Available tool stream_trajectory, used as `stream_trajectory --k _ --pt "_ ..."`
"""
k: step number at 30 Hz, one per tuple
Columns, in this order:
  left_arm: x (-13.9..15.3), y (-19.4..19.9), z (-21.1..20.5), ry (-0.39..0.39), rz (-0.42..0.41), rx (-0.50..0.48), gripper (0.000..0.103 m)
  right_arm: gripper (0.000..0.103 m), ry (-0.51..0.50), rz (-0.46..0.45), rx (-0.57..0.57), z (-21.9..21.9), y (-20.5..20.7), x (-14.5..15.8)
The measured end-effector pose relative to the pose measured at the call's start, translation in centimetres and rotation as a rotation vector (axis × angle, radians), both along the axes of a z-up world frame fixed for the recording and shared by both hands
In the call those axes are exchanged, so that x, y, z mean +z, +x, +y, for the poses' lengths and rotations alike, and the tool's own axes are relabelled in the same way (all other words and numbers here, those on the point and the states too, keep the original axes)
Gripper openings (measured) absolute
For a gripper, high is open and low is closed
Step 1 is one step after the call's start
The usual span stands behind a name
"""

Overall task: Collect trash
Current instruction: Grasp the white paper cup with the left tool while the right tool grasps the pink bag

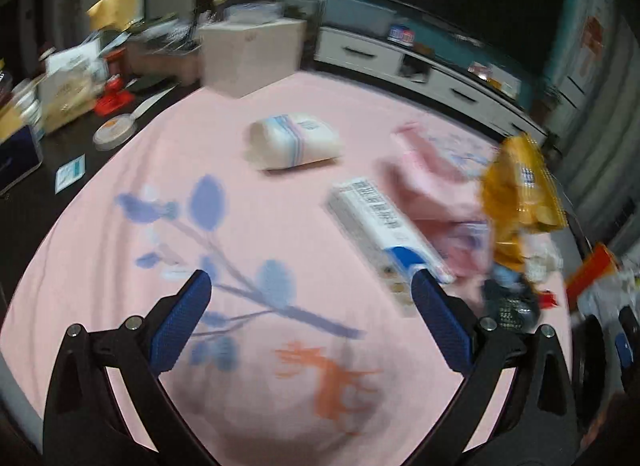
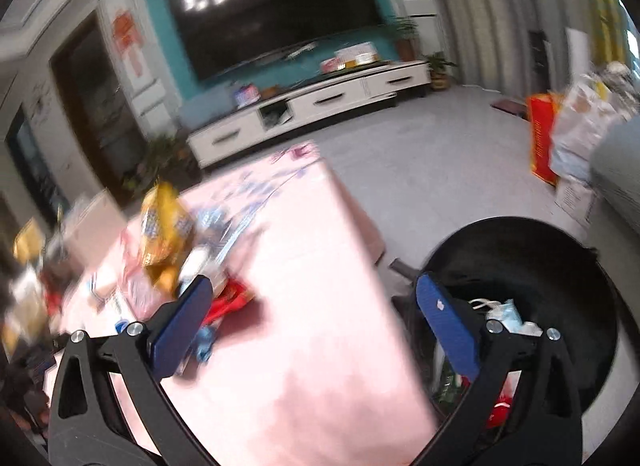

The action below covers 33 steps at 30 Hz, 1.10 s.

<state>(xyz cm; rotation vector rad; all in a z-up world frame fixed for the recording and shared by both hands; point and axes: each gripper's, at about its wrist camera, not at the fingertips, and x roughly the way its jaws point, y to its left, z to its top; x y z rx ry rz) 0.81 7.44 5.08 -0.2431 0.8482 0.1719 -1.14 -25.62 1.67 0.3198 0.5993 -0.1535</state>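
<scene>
Left gripper (image 1: 311, 286): jaws spread wide, nothing between them; hovers above the bench, which is covered with a pink cloth (image 1: 280, 193).
Right gripper (image 2: 312, 290): jaws spread wide, nothing held; positioned over the bench edge nearest the bin.
Landmark: black bin (image 2: 560, 266), standing on the floor just beside the bench.
Bin contents: several pieces already inside, including pale paper-like scraps (image 2: 508, 316) and something red (image 2: 500, 414) lower down; blur prevents closer identification.
Trash left, far from the bin: white wrapped pack with blue and pink stripes (image 1: 294, 141), lying alone on the cloth.
Trash left, nearer the bin: flat white-and-blue printed packet (image 1: 384, 221), touching a pink wrapper (image 1: 436, 185).
Trash left, cluster: crumpled yellow snack bag (image 1: 520, 189), upright among small red (image 2: 228, 302) and blue (image 2: 204, 340) pieces on the side of the bench away from the bin.
Clutter off the cloth: boxes and jars at the far end from the bin; whether any of it counts as trash cannot be told.
Progress (judgement): partly done; some trash is binned, and at least four larger pieces plus small scraps are left on the bench.
Image quality: heavy motion blur in both views; small items uncertain.
</scene>
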Motion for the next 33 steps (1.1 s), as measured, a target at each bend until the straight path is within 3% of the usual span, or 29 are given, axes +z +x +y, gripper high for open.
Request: stream_trajectory --k 2,8,14,16,20,24,27,31,33 --pt "-0.5 0.3 1.0 0.001 0.042 -0.020 0.100 0.100 -0.058 0.071 0.058 2.3 1.0 -1.1" --pt "0.2 -0.2 3.8 0.015 -0.004 0.043 0.100 0.100 -0.088 0.140 0.193 7.6 2.5 -3.1" --pt "1.3 1.4 5.9 -0.021 -0.027 0.042 0.100 0.100 -0.190 0.080 0.326 12.5 3.5 0.2" --pt "1.4 3.0 7.0 -0.073 -0.044 0.017 0.100 0.100 -0.178 0.087 0.392 14.1 4.4 1.0" --pt "0.6 6.9 8.8 -0.142 -0.031 -0.011 0.100 0.094 -0.123 0.114 0.503 17.6 8.8 3.3" --pt "-0.6 10.3 10.6 -0.267 -0.016 0.005 0.100 0.081 -0.157 0.150 0.568 21.5 14.0 4.5" --pt "-1.8 12.8 11.5 -0.352 0.007 0.025 0.100 0.073 -0.153 0.208 0.552 22.8 17.9 3.9" --pt "-2.8 15.6 11.7 -0.356 0.023 0.026 0.100 0.069 -0.140 0.272 0.539 23.6 21.1 2.4" --pt "-3.4 16.7 11.7 -0.325 0.036 0.025 0.100 0.060 -0.145 0.291 0.524 23.5 22.0 1.5"
